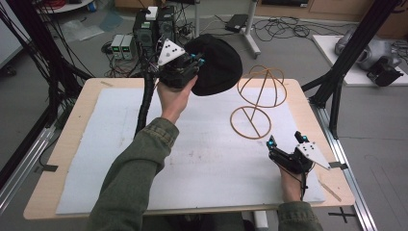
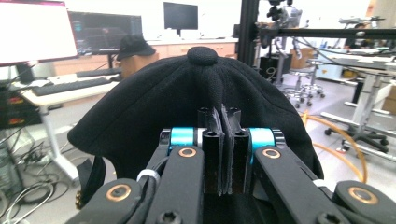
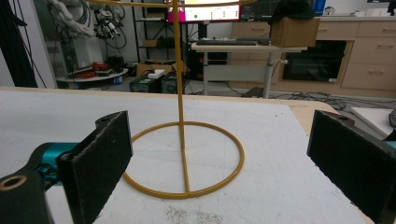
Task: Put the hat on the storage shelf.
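A black cap (image 1: 219, 67) hangs in the air over the table's far edge, pinched at its rim by my left gripper (image 1: 196, 60). In the left gripper view the jaws (image 2: 223, 116) are shut on the cap's fabric (image 2: 154, 102), with the crown button facing up. To the cap's right a yellow wire hat stand (image 1: 260, 98) rises from its ring base on the white mat. My right gripper (image 1: 285, 139) rests near the table's front right, open, pointing at the stand. In the right gripper view the stand's pole (image 3: 180, 93) and ring lie beyond the spread pads (image 3: 100, 158), with nothing between them.
A white foam mat (image 1: 96, 144) covers most of the wooden table (image 1: 82, 96). Black frame posts (image 1: 337, 86) stand at the right edge. Electronics boxes and cables (image 1: 144, 33) sit on the floor behind the table.
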A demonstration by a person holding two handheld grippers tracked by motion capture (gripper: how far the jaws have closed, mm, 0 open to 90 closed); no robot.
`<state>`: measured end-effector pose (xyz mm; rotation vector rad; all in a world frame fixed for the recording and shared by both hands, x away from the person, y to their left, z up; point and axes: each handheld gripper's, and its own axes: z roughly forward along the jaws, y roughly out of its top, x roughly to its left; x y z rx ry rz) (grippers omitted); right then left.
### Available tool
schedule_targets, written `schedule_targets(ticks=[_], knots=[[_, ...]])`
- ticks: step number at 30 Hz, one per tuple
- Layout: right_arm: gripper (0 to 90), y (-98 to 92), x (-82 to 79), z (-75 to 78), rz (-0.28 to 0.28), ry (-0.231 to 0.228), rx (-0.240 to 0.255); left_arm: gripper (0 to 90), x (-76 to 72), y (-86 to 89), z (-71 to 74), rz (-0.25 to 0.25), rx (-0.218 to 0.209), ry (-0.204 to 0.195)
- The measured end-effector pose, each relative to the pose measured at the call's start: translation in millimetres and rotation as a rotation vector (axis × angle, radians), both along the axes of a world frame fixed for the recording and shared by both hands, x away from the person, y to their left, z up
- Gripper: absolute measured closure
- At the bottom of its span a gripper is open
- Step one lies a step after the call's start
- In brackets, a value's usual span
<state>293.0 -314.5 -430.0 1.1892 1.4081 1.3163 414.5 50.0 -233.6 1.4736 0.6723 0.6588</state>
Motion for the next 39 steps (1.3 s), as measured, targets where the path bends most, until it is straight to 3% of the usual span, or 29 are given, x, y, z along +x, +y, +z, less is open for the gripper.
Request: schedule_targets(ticks=[20, 27, 32, 39], knots=[[5.9, -1.0, -1.9, 0.0, 0.018, -0.003, -0.003, 87.8, 16.4, -62.0, 12.1, -0.119, -0.069, -0.028], [5.9, -4.0, -5.8, 0.3, 0.014, -0.007, -0.002, 87.8, 21.9, -81.8, 8.2, -0.166, -0.081, -0.022], [5.9, -7.6, -9.8, 0.5, 0.009, -0.008, -0.005, 87.8, 22.7, -93.4, 8.8, -0.197, -0.083, -0.025], [5.9, -10.9, -13.5, 0.4, 0.004, -0.006, -0.004, 87.8, 21.4, -109.6, 10.8, -0.230, -0.052, -0.030]])
